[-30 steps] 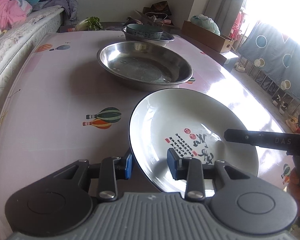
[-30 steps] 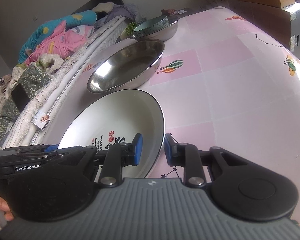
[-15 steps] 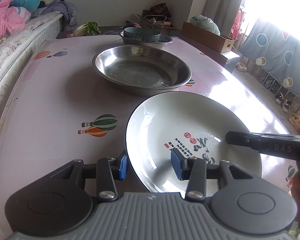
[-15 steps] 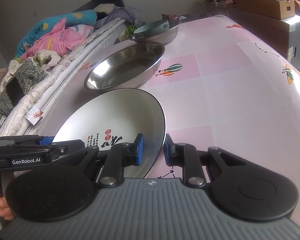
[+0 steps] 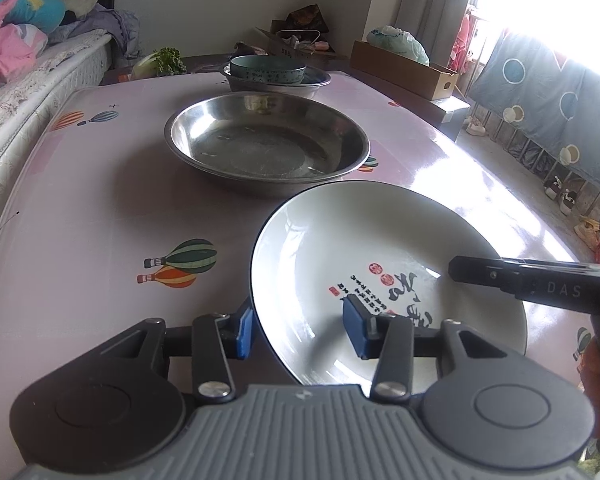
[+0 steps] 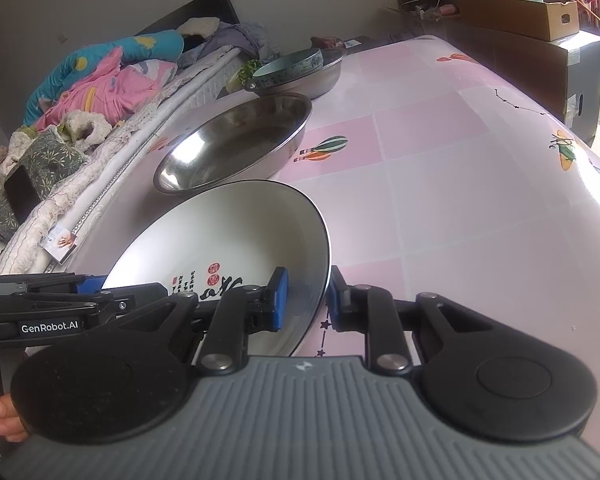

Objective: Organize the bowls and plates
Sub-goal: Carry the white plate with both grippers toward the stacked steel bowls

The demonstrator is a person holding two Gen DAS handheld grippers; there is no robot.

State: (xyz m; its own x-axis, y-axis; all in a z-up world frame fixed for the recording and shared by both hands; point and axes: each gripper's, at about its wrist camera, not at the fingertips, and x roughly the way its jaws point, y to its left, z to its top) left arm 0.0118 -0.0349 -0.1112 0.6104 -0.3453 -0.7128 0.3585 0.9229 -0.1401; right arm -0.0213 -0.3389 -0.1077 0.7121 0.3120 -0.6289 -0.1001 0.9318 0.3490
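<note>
Two hand-held grippers meet at a white ceramic plate with a thin dark rim and red-and-black calligraphy (image 5: 384,264) near the near edge of a table covered in a pink cloth printed with hot-air balloons (image 5: 100,208). The left gripper (image 5: 298,326) straddles the plate's near-left rim with its jaws spread apart: one blue pad sits outside the rim, the other over the plate's inner face, and neither presses on the ceramic. The right gripper (image 6: 304,300) has its jaws drawn narrow onto the plate's right-hand rim, a blue pad inside and a dark pad outside, so it alone grips the plate. In the right wrist view the plate tilts, its gripped edge raised off the cloth; whether its far side rests on the table cannot be told. Just beyond the plate, toward the middle of the table, sits a wide shallow stainless-steel basin (image 5: 266,144), its near wall close behind the plate's far rim. Toward the far edge stands a second, smaller steel basin (image 5: 314,82) with a teal patterned ceramic bowl (image 5: 266,70) nested inside it. A bed heaped with pink and blue bedding (image 6: 100,84) runs along the table's left edge, and a cardboard box (image 5: 404,68) stands past the far right corner.
</note>
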